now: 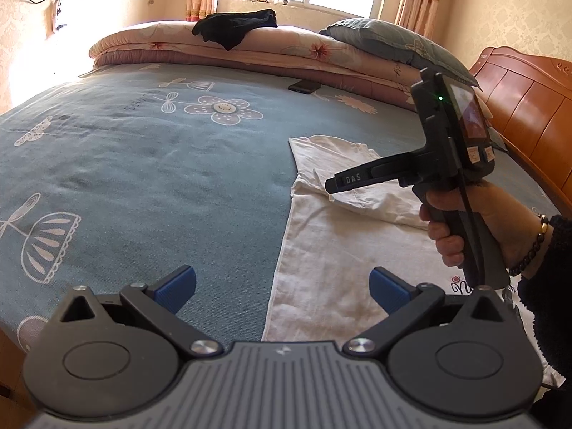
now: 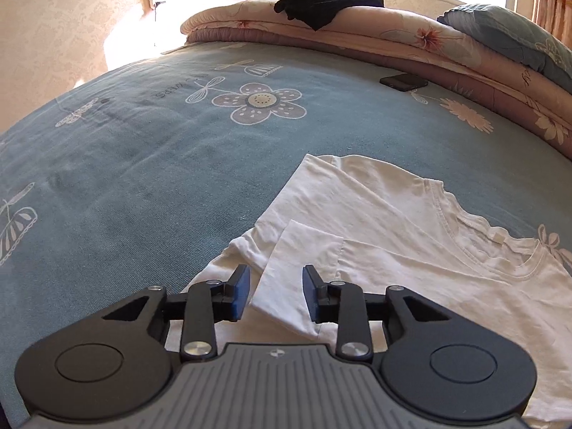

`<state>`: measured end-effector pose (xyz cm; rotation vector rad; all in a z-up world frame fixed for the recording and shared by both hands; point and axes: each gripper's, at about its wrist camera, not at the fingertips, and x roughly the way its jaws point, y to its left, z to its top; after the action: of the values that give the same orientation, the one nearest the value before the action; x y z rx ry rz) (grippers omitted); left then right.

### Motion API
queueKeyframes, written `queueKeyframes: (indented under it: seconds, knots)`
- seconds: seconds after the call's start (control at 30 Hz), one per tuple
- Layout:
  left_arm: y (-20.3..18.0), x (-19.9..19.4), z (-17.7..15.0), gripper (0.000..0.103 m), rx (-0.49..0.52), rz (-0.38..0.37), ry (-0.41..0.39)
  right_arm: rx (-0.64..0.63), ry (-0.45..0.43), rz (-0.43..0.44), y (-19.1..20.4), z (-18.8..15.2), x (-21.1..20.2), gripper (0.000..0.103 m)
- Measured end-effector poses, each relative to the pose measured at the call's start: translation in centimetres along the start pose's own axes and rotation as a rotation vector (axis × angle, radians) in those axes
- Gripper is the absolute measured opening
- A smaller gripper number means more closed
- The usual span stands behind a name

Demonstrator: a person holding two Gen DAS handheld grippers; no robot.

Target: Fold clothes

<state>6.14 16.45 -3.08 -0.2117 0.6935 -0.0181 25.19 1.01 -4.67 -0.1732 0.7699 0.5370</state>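
Note:
A white T-shirt (image 2: 393,221) lies flat on the blue flowered bedsheet (image 2: 161,164), its collar (image 2: 500,246) toward the right. One sleeve (image 2: 304,250) is folded inward over the body. My right gripper (image 2: 275,293) hovers open just over that sleeve, one blue pad on each side of its edge, gripping nothing. In the left wrist view the shirt (image 1: 332,257) stretches away to the right, and a hand holds the right gripper (image 1: 334,183) above it. My left gripper (image 1: 284,291) stands wide open over the shirt's left edge near the hem, with nothing between its pads.
A folded floral quilt (image 1: 286,50) runs along the far side of the bed with a black garment (image 1: 236,25) on top and a grey pillow (image 1: 386,39) beside it. A dark phone (image 1: 304,87) lies on the sheet. A wooden headboard (image 1: 529,107) stands at right.

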Motion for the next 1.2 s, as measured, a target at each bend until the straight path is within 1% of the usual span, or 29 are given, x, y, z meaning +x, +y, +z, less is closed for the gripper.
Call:
queueKeyframes:
  seconds: [0.03, 0.07, 0.1, 0.2, 0.3, 0.33, 0.37, 0.4, 0.47, 0.5, 0.53, 0.57, 0.67, 0.73, 0.8, 0.87, 0.93, 1.0, 1.03, 1.07, 1.1, 1.13, 1.17, 1.2]
  knots:
    - [-0.1, 0.7, 0.4, 0.103, -0.021, -0.02, 0.003, 0.025, -0.023, 0.0, -1.1, 0.1, -1.2, 0.048]
    - [-0.2, 1.4, 0.8, 0.103, -0.041, -0.04, 0.005, 0.049, -0.046, -0.005, -2.3, 0.1, -2.4, 0.053]
    - [-0.3, 2.1, 1.2, 0.103, -0.062, -0.06, 0.008, 0.07, -0.067, -0.032, -4.0, 0.0, -3.7, 0.056]
    - [-0.6, 4.3, 2.5, 0.102, -0.124, -0.12, 0.016, 0.141, -0.118, -0.103, -9.0, -0.9, -7.5, 0.057]
    - [-0.9, 6.4, 3.7, 0.101, -0.186, -0.18, 0.024, 0.226, -0.115, -0.15, -14.1, -3.7, -10.2, 0.057]
    - [-1.0, 7.1, 4.1, 0.095, -0.207, -0.199, 0.026, 0.248, -0.108, -0.162, -15.4, -5.0, -10.7, 0.057]
    - [-1.1, 7.8, 4.5, 0.085, -0.228, -0.219, 0.029, 0.269, -0.103, -0.173, -16.6, -6.3, -11.1, 0.057]
    - [-1.2, 8.5, 5.0, 0.08, -0.248, -0.239, 0.032, 0.292, -0.096, -0.178, -17.6, -7.6, -11.3, 0.057]
    - [-1.4, 10.0, 5.8, 0.067, -0.29, -0.279, 0.037, 0.34, -0.082, -0.186, -19.6, -10.3, -11.8, 0.057]
    - [-1.5, 10.9, 6.1, 0.064, -0.314, -0.291, 0.044, 0.372, -0.079, -0.184, -20.3, -11.6, -12.0, 0.057]
    - [-1.3, 12.6, 6.4, 0.061, -0.353, -0.272, 0.068, 0.402, -0.079, -0.177, -21.0, -12.7, -12.1, 0.057]
    - [-1.2, 14.3, 6.5, 0.061, -0.387, -0.249, 0.09, 0.429, -0.085, -0.17, -21.5, -13.6, -12.2, 0.057]
    - [-0.9, 18.1, 6.6, 0.061, -0.426, -0.149, 0.138, 0.512, -0.102, -0.15, -22.9, -16.1, -12.6, 0.057]
    - [-0.8, 19.1, 6.7, 0.061, -0.439, -0.167, 0.151, 0.559, -0.118, -0.134, -23.6, -17.2, -12.7, 0.057]
    - [-0.9, 19.4, 6.8, 0.061, -0.452, -0.189, 0.145, 0.587, -0.131, -0.121, -24.1, -17.8, -12.6, 0.057]
    - [-1.0, 19.7, 6.9, 0.061, -0.462, -0.229, 0.16, 0.606, -0.137, -0.11, -24.3, -18.2, -12.3, 0.057]
    - [-1.3, 20.2, 7.0, 0.061, -0.442, -0.261, 0.185, 0.614, -0.138, -0.102, -24.2, -18.3, -12.0, 0.057]
    - [-1.7, 20.4, 7.0, 0.061, -0.416, -0.263, 0.205, 0.599, -0.138, -0.1, -23.8, -18.2, -11.7, 0.057]
    - [-1.9, 20.4, 7.1, 0.058, -0.401, -0.26, 0.209, 0.591, -0.138, -0.1, -23.5, -18.1, -11.7, 0.057]
    - [-2.0, 20.4, 7.1, 0.043, -0.395, -0.258, 0.215, 0.584, -0.137, -0.096, -23.3, -17.9, -11.6, 0.057]
    - [-2.1, 20.3, 7.2, 0.033, -0.387, -0.253, 0.225, 0.577, -0.136, -0.093, -23.1, -17.8, -11.6, 0.057]
    - [-2.3, 20.3, 7.3, 0.02, -0.374, -0.237, 0.243, 0.57, -0.134, -0.094, -22.9, -17.8, -11.6, 0.057]
    - [-2.6, 20.0, 7.5, 0.008, -0.347, -0.223, 0.238, 0.563, -0.132, -0.097, -22.7, -17.7, -11.7, 0.057]
    - [-2.9, 19.7, 7.7, 0.007, -0.32, -0.208, 0.233, 0.558, -0.133, -0.103, -22.5, -17.6, -11.7, 0.057]
